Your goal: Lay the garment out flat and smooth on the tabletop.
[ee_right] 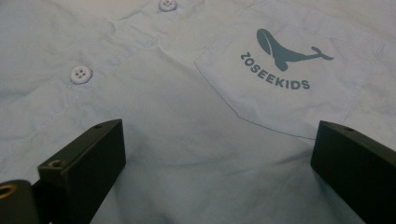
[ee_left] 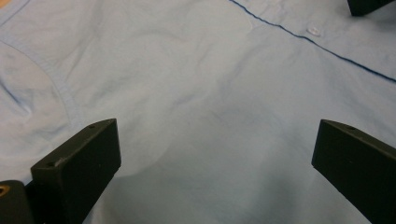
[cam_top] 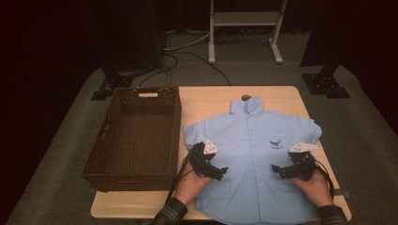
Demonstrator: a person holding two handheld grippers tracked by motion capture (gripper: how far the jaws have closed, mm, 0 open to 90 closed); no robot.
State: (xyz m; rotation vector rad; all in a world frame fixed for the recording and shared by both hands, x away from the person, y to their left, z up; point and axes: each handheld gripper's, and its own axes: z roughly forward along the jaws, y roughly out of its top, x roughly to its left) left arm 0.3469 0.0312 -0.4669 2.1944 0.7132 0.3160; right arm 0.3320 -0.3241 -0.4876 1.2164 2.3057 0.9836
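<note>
A light blue short-sleeved shirt lies flat and buttoned on the wooden table, collar toward the far edge. My left gripper hovers over the shirt's left side, jaws wide apart, with bare cloth between them. Over the shirt's right side, my right gripper is open too. Its view shows the chest pocket with a whale print and two white buttons on the placket. Neither gripper holds anything.
A dark brown woven basket stands empty on the table's left part, close to the shirt's left sleeve. Beyond the table are grey carpet, black stand feet, cables and a white frame.
</note>
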